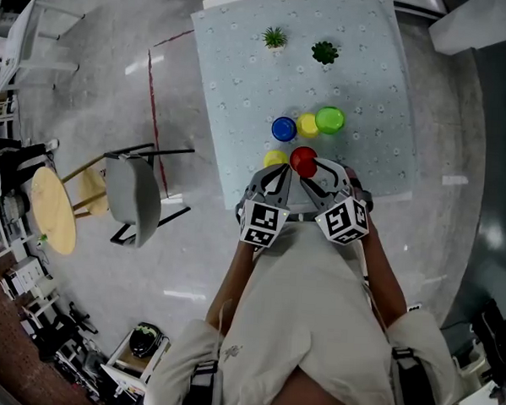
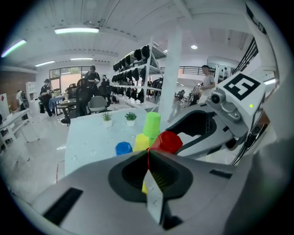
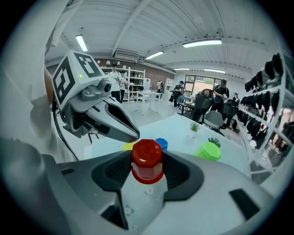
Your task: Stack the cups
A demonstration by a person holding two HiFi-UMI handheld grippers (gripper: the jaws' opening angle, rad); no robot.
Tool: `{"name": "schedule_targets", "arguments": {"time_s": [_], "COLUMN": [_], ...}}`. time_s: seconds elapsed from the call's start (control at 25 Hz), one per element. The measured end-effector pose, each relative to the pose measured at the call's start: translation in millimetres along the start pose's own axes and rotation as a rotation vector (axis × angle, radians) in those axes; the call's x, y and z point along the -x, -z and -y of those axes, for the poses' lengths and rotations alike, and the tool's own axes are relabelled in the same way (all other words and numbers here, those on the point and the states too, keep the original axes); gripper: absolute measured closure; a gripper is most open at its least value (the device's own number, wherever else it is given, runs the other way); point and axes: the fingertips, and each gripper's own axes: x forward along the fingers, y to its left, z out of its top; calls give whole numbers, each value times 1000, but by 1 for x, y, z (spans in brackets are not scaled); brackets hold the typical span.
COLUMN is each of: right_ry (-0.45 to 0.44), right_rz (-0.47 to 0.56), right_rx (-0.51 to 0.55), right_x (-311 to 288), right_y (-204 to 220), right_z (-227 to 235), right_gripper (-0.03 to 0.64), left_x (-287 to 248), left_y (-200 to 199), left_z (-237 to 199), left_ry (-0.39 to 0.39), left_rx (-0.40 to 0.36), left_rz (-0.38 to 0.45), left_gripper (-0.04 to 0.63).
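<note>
Red cup point(image 3: 147, 156) sits upside down, pinched between the fingers of the right gripper point(image 3: 147, 169). Left gripper point(image 2: 148, 160) has its fingers pressed together, with the near yellow cup point(image 1: 274, 159) just under them.

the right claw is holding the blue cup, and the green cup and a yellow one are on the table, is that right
Not quite. The right claw is holding the red cup, not the blue one; the right gripper view shows it between the jaws. The blue cup sits on the table with the green cup and a yellow cup.
</note>
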Motion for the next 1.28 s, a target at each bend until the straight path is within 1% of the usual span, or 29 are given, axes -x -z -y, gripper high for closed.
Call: {"name": "schedule_targets", "arguments": {"time_s": [0.28,0.84,1.28], "right_ry": [35,86,97], "right_rz": [25,40,26], "right_rx": [8,-2,-26], "right_x": [1,-13,-31], "right_y": [-15,-30,-32], "right_z": [13,42,58], "right_gripper": [408,408,408], "left_x": [-1,-8,-16], "left_y": [-4,-11,-12], "left_z": [-5,-16,-28], "left_ry": [-6,5,14], "left_rx": [4,4,15], "left_rz": [10,11,1], "left_gripper": [577,577,577]}}
